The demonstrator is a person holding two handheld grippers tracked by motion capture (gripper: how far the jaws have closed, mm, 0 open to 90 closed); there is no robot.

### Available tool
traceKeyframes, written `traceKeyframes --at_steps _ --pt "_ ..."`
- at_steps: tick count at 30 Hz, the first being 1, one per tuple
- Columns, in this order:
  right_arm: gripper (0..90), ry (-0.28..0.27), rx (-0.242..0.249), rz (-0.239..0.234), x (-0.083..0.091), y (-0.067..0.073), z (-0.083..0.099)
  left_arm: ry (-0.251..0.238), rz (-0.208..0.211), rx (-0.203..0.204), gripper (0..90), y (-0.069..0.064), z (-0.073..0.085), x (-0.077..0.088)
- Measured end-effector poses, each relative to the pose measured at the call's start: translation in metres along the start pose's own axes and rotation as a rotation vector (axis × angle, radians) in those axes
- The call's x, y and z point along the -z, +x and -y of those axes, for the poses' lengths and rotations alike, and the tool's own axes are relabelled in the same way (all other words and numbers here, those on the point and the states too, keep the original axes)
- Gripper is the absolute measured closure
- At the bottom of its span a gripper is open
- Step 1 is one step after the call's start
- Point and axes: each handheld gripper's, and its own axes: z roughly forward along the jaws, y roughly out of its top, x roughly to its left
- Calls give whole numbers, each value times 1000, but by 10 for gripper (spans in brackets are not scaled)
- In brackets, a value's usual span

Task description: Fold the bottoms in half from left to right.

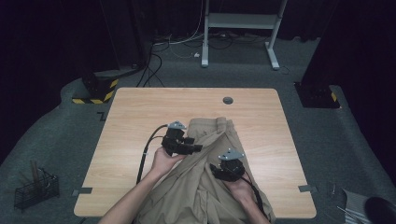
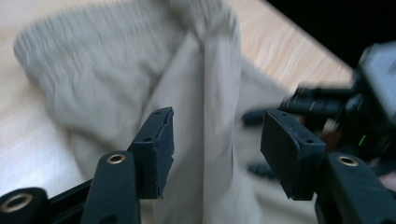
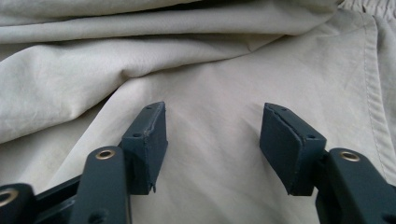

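I take the work in hand to be folding the khaki trousers (image 1: pixel 205 177), which lie down the middle of the table (image 1: pixel 140 112), legs toward me at 6 o'clock and waistband at 12. To do it well I'd settle both sets of fingers on a seam or edge, not on loose cloth, before lifting. My right gripper (image 1: pixel 227 173), nearest me, hovers with fingers (image 3: pixel 149 140) wide apart and empty, flat cloth under them, a stitched hem at their 3 o'clock. Farther on, my left gripper (image 1: pixel 194 148) is also spread and holds nothing; a fold ridge runs between its fingers (image 2: pixel 156 149) toward 12.
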Motion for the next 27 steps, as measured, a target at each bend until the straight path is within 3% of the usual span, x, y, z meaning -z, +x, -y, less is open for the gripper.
traceKeyframes --at_steps 2,7,11,13,21,24,27 --pt "418 2 -2 -2 3 1 0 24 -34 -18 444 -5 10 1" --pt "421 -39 -11 -4 27 1 4 47 -34 -19 460 -15 30 1" --pt "490 0 2 -15 29 -1 14 61 -16 19 585 -18 42 -7" --pt "497 21 9 -16 25 -2 20 68 -18 26 645 -18 45 -14" --pt "496 -10 14 -13 16 -4 16 115 -104 48 800 -7 44 -39" --pt "497 -13 16 -16 12 -5 13 120 -128 41 838 -2 41 -41" --pt "497 -11 9 -11 8 -6 9 135 -179 6 857 0 36 -43"
